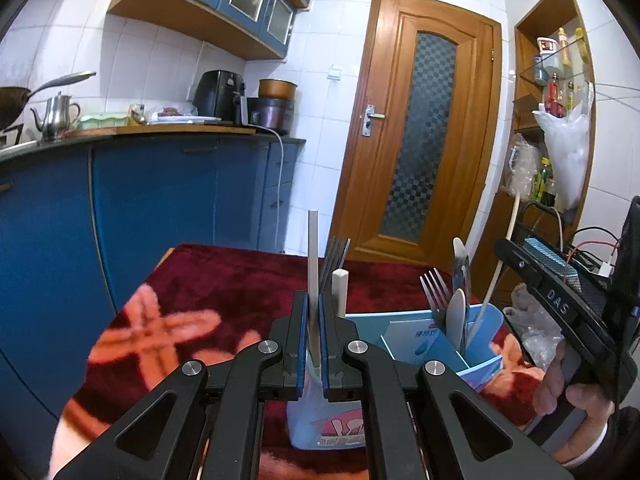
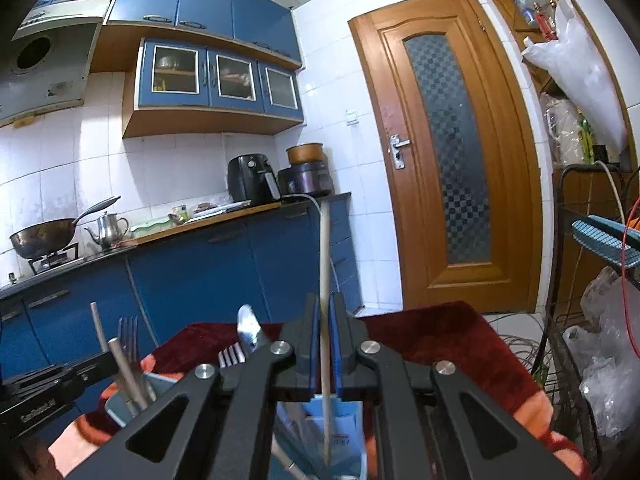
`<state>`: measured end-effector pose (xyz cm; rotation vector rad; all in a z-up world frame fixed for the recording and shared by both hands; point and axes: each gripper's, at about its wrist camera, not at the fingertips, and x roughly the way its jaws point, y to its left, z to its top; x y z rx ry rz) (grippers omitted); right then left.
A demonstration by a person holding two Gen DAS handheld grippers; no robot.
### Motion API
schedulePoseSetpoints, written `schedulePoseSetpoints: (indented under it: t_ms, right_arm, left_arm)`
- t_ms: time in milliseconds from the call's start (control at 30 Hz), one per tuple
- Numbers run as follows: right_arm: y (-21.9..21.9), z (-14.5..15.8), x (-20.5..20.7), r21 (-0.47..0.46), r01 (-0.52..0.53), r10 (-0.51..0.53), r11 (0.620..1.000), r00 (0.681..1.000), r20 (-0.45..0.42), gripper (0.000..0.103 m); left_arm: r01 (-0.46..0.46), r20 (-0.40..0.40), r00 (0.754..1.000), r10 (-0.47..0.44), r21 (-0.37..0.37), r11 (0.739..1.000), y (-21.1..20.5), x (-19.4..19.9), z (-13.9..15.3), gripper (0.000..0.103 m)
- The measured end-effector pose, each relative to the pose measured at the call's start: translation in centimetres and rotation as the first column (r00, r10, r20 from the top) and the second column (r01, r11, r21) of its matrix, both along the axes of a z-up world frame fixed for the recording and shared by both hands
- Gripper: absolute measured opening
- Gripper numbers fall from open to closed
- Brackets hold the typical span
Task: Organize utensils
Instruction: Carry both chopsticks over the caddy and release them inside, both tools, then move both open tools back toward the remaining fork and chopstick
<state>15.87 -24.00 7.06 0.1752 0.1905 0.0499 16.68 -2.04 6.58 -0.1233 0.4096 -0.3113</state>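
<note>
A light blue divided utensil holder stands on a table with a dark red cloth. My left gripper is shut on a flat grey metal utensil handle that stands upright over the holder's left compartment. A pale stick and dark fork tines stand just behind it. A fork, a knife and a white spoon stand in the right compartment. My right gripper is shut on a pale chopstick whose tip reaches down into the holder.
Blue kitchen cabinets with a kettle and air fryer run along the left. A wooden door is behind the table. A shelf with bottles and plastic bags and a wire rack stand at the right.
</note>
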Motion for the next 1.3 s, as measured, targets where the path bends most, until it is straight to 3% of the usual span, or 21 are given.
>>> schedulePoseSetpoints:
  t_ms: [67, 167, 233, 267, 500, 600, 867, 1100, 1167, 1300]
  right_arm:
    - [0.1, -0.1, -0.2, 0.006, -0.015, 0.015, 1.000, 1.000, -0.007, 0.032]
    - [0.3, -0.2, -0.4, 0.017, -0.032, 0.032, 0.999, 0.999, -0.013, 0.036]
    - [0.4, -0.2, -0.7, 0.017, -0.039, 0.039, 0.999, 0.999, -0.016, 0.040]
    - [0.4, -0.1, -0.8, 0.019, -0.042, 0.042, 0.999, 0.999, -0.016, 0.042]
    - [0.7, 0.7, -2.6, 0.022, -0.057, 0.058, 0.998, 0.998, -0.015, 0.043]
    - [0.8, 1.4, -3.9, 0.033, -0.067, 0.067, 0.997, 0.998, -0.014, 0.048]
    - [1.3, 1.8, -7.1, 0.057, -0.104, 0.109, 0.993, 0.991, -0.080, 0.060]
    - [1.5, 1.2, -9.8, 0.075, -0.110, 0.120, 0.991, 0.981, -0.153, 0.066]
    - [1.5, 0.9, -10.5, 0.067, -0.109, 0.119, 0.992, 0.978, -0.172, 0.073]
    - [1.7, 0.1, -11.9, 0.037, -0.102, 0.108, 0.994, 0.968, -0.226, 0.073]
  left_arm:
    - [-0.002, 0.000, 1.000, 0.002, 0.001, 1.000, 0.0, 0.0, 0.0, 0.006]
    - [-0.002, -0.010, 1.000, 0.002, -0.001, 1.000, 0.0, 0.1, -0.2, 0.016]
    - [-0.001, -0.022, 1.000, 0.001, -0.010, 1.000, 0.1, 0.2, -0.3, 0.039]
    - [0.001, -0.025, 1.000, -0.002, -0.017, 1.000, 0.2, 0.2, -0.3, 0.042]
    - [0.024, -0.030, 0.999, -0.025, -0.018, 1.000, 0.0, -0.5, -0.1, 0.044]
    - [0.035, -0.039, 0.999, -0.035, -0.001, 0.999, -0.2, -1.2, 0.3, 0.050]
    - [0.056, -0.040, 0.998, -0.055, 0.034, 0.998, -0.4, -4.9, 1.5, 0.050]
    - [0.067, -0.100, 0.993, -0.063, 0.041, 0.997, 0.1, -7.8, 1.3, 0.050]
    - [0.067, -0.126, 0.990, -0.062, 0.042, 0.997, 0.3, -8.4, 1.1, 0.050]
    - [0.071, -0.183, 0.981, -0.060, 0.052, 0.996, 0.9, -9.5, 0.3, 0.053]
